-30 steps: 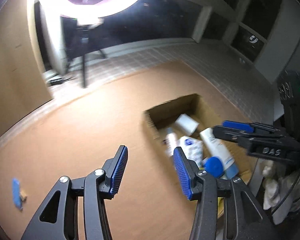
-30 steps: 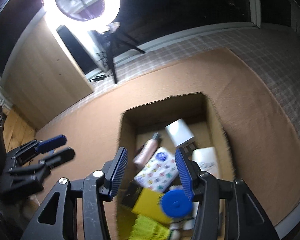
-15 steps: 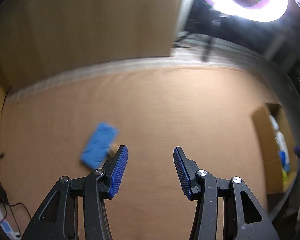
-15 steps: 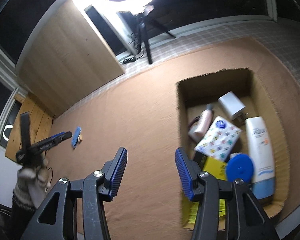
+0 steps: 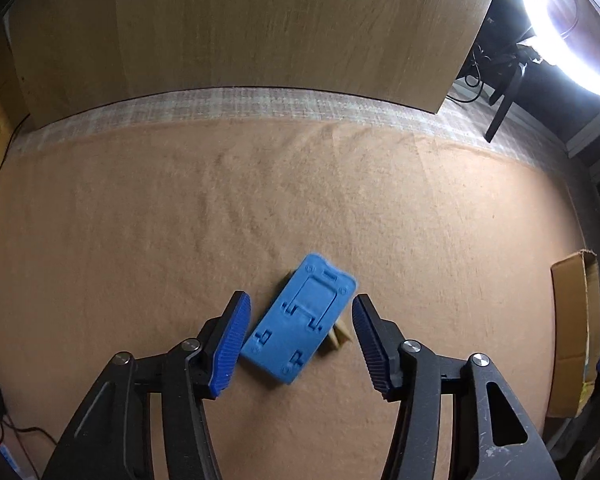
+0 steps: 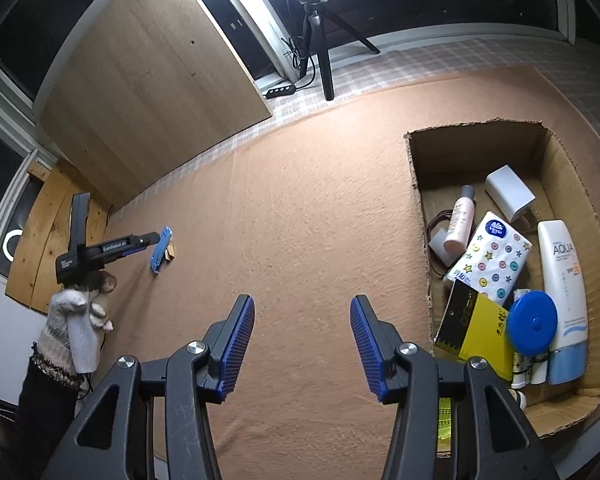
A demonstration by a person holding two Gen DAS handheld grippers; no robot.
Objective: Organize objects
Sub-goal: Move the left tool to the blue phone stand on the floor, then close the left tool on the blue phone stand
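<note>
On the tan mat (image 5: 180,220), far from the cardboard box (image 6: 572,200), we are bringing the left gripper (image 5: 298,344) down over a blue rectangular stand (image 5: 300,320) that is lying flat and skewed, one long edge resting on a small wooden block (image 5: 338,338). A second ago this gripper was facing the box with its fingers beside the bottles; half a second ago the stand was sitting blurred, just outside the left finger; now it is lying between the two blue pads (image 5: 230,344), and we are seeing it sharply. The jaws have just been opening a little further, and they are standing moderately wide, with the stand between them but neither pad pressing on it, so nothing is being held yet. From the right wrist view we are seeing the same approach from afar: the left gripper (image 6: 156,238), carried by a gloved hand (image 6: 80,304), is pointing at the stand (image 6: 161,254) near the mat's far edge. The right gripper (image 6: 302,344) is hanging empty over bare mat, its fingers partly apart. Compared with a second ago, it has drawn away from the box, which is now lying well off to its side, and is already holding a sunscreen tube (image 6: 562,292), a tissue pack (image 6: 492,258) and other items. We are judging that the last stray object is being lined up for pickup, with closing, lifting and carrying to the box remaining.
</note>
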